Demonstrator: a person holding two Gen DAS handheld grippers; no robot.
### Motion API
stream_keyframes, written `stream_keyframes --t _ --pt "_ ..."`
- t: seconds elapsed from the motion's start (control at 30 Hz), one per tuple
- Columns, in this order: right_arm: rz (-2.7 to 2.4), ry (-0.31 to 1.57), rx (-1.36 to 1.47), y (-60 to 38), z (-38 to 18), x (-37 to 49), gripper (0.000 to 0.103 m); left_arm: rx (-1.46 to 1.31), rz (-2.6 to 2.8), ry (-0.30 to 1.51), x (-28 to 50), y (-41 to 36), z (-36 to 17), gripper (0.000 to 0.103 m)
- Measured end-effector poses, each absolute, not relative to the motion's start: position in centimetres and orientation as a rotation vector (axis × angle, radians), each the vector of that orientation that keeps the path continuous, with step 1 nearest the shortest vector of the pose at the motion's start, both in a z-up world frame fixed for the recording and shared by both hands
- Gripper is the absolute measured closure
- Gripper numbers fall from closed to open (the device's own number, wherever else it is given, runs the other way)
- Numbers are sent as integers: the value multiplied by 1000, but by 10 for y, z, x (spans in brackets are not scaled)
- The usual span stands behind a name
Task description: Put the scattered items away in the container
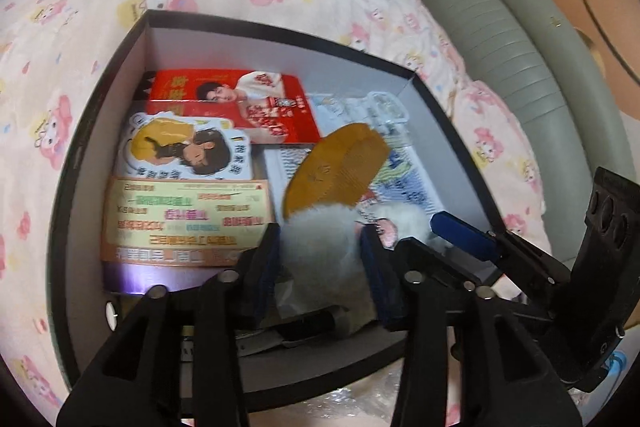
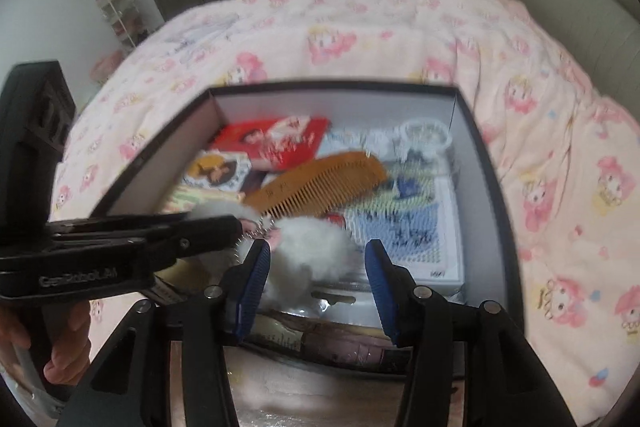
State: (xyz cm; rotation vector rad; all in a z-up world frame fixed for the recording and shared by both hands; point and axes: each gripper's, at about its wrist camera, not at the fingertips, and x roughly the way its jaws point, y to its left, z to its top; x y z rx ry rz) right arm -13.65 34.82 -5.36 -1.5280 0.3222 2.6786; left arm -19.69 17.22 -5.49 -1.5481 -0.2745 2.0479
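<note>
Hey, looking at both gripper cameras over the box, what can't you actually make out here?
- Left wrist view: what lies under the white fluffy toy; the left gripper fingers cover it.
- Right wrist view: print on the packets by the box near wall, blurred.
- Both views: the wooden comb marking, too small.

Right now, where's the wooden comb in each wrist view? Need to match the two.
Left wrist: the wooden comb lies in the box right of centre, tilted, just above the white fluffy ball.
Right wrist: the wooden comb sits mid-frame, slanting up to the right, above the fluffy ball.
Shared landmark: the red packet at the box's far left, up-left of the comb in both.
</note>
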Motion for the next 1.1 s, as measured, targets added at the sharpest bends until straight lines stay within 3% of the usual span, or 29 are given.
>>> stream_keyframes --t 0.1,0.13,0.37,0.47,0.87,1.1 --pt "2671 340 -1500 352 -51 -132 57 -1511 2087 -289 -198 162 -43 45" --pt "2667 333 -1476 353 -46 -131 57 -1487 2108 -285 -196 158 -38 37" --pt "2677 297 -1244 352 0 -125 27 -1150 2378 -125 -174 150 38 12" --pt "2684 251 -1144 348 27 -129 26 -992 2526 -63 -166 153 69 4" --pt "2692 192 -845 338 104 -70 21 -684 2798 24 -102 141 139 1" --pt "2678 160 -758 320 97 1 12 -578 2864 -143 -12 121 119 1"
